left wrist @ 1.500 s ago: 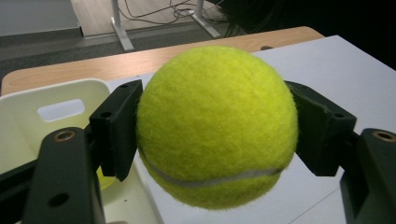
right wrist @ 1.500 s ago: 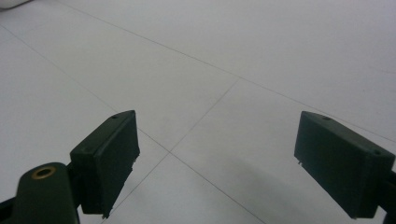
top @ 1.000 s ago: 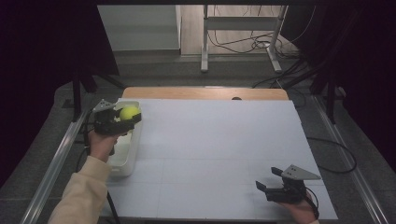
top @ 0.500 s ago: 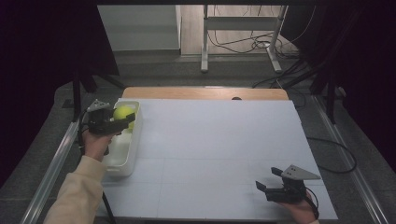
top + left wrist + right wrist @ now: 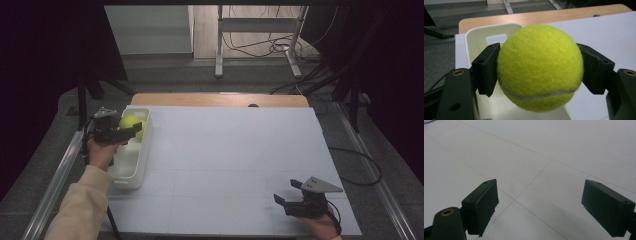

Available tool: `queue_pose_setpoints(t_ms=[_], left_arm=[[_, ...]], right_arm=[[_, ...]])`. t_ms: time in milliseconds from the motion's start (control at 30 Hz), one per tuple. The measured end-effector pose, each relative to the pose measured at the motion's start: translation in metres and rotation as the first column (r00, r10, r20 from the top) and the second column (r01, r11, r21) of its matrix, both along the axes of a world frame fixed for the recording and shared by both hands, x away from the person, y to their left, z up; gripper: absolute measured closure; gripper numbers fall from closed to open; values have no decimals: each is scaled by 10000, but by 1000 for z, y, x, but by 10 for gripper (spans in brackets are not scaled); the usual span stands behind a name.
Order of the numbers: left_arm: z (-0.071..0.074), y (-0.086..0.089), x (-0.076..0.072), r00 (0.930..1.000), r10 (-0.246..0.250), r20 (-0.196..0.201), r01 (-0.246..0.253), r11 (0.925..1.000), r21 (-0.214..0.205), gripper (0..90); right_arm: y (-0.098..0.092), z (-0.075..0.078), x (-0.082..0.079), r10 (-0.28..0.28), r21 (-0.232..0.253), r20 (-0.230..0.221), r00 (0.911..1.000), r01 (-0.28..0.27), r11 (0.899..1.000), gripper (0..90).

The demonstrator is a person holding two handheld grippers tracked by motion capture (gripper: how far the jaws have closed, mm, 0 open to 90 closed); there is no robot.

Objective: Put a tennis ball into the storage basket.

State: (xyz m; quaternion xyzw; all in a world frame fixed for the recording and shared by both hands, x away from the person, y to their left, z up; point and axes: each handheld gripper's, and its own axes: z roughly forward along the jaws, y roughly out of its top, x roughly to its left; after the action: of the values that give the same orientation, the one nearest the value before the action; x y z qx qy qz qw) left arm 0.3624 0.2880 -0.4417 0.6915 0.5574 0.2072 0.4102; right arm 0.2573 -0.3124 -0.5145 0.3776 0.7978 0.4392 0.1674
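White table (image 5: 230, 165) lay bare across its middle. White bin (image 5: 131, 165) sat at the table's left edge. Left gripper (image 5: 131, 129) hung over the bin's far end, jaws clamped on a tennis ball (image 5: 539, 67), apparently just above the rim. Right gripper (image 5: 289, 192) rested well apart from the bin, near the table's right front corner, jaws wide with nothing between them.

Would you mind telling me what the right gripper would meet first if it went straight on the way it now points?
Probably just the white table surface: the open right gripper points low along bare tabletop, with nothing visible ahead, though depth is hard to judge.
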Motion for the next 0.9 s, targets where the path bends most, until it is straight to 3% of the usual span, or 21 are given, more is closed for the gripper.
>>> queue_pose_setpoints(t_ms=[400, 900], left_arm=[[-10, -1, 12, 9947, 86, -1023, -40, 9989, 458, 260], [-18, 0, 15, 9870, 159, -1597, -24, 9965, 841, 258]], right_arm=[[-1, 0, 0, -9, -38, 14, 10000, 9, 10000, 143], [-1, 0, 0, 9, -20, 40, 10000, -9, 10000, 143]])
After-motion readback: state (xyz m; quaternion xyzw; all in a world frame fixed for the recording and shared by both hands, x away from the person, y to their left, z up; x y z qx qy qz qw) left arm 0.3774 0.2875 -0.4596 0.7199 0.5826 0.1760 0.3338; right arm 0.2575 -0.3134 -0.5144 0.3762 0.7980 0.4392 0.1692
